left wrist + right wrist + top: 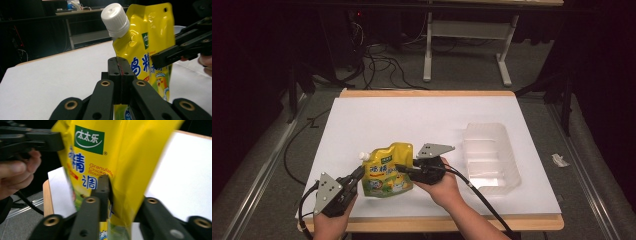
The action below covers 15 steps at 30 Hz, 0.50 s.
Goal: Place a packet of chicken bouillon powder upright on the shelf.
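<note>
**Gripping a yellow pouch from both sides**

Standing upright near the front edge of the white table [422, 115], the yellow spouted pouch [387, 170] of chicken bouillon is held between my two tools, its white screw cap [115, 20] tilted up at the top left corner. My left hand-held gripper [357, 175] is fully closed, its jaws pinched together on the pouch's left edge just below the spout. My right hand-held gripper [404, 168] has its jaws closed across the pouch's right side, the foil creased between them. A clear plastic bin [489, 155] sits empty to the right, well apart. To do this step well, I judge that I should keep both grips firm on the flat seams rather than the bulging middle, lift evenly so the pouch does not twist, and carry it upright toward the bin.
</note>
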Motion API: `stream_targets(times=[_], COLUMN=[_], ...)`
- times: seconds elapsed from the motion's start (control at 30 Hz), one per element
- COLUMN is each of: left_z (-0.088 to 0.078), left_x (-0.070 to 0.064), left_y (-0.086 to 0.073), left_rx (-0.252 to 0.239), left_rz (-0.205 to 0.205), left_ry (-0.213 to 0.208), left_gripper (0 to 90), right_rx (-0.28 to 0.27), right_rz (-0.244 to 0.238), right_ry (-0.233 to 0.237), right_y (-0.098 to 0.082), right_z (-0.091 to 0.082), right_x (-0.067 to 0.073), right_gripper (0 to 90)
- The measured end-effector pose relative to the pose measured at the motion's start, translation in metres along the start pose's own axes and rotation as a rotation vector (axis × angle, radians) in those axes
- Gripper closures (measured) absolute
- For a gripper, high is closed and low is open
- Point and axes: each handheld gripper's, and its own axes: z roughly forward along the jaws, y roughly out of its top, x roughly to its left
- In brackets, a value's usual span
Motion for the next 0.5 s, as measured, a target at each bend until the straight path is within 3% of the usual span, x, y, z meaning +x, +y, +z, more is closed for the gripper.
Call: stream_targets(times=[0.2, 0.5], left_z=[0.010, 0.038], left_x=[-0.005, -0.036], left_y=[0.005, 0.017], left_rx=[-0.007, -0.014], left_rz=[-0.003, 0.027], left_ry=[-0.023, -0.103], left_gripper=[90.0, 90.0], right_rx=[-0.020, -0.054], right_rz=[-0.041, -0.067], right_ry=[-0.024, -0.096], right_y=[0.001, -0.013], right_z=[-0.021, -0.073], right_x=[0.008, 0.006], right_gripper=[85.4, 86.9])
